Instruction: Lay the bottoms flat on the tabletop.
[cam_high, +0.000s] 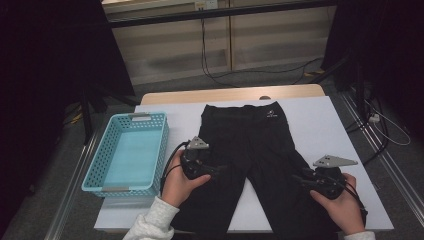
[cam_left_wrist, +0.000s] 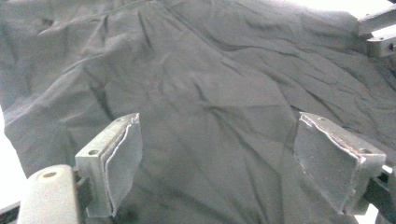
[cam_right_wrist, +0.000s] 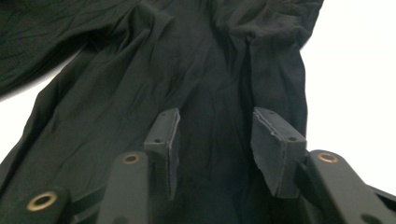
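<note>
Black trousers (cam_high: 250, 150) flat on table, waistband far, legs toward person; left tool (cam_left_wrist: 217, 163) spread, right tool (cam_right_wrist: 215, 149) part-spread, nothing gripped.

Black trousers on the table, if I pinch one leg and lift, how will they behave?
The black trousers are thin and wrinkled in both gripper views, so they would probably drape and sag. They look light. On the smooth white table cover, pushing would likely bunch them rather than slide them.
</note>
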